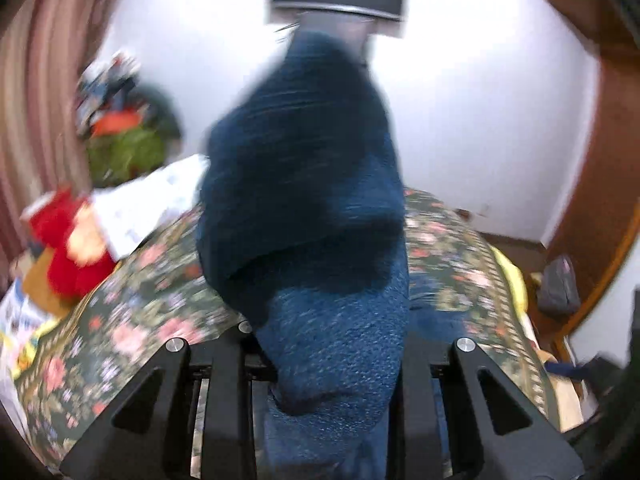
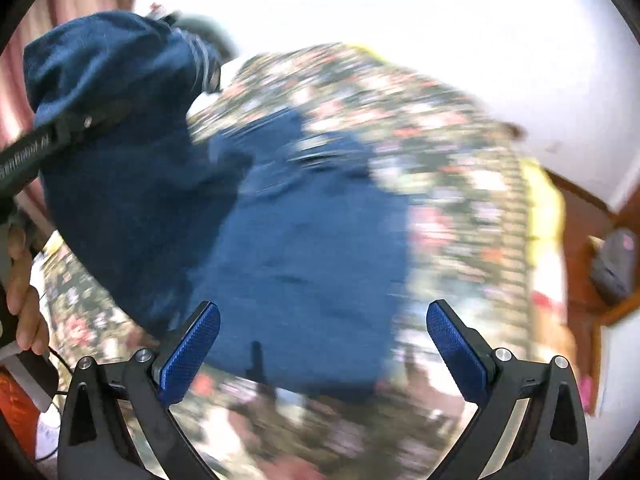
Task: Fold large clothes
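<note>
One blue garment [image 1: 320, 184] hangs clamped in the left jaws; the right jaws gape empty above it.

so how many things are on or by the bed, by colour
blue: 1, the garment, clamped in the left gripper and part lifted off the floral bedspread
red: 1, the plush toy
white: 1, the pillow
grey: 1, the bag
total: 4

The right gripper is open, holding nothing.
</note>
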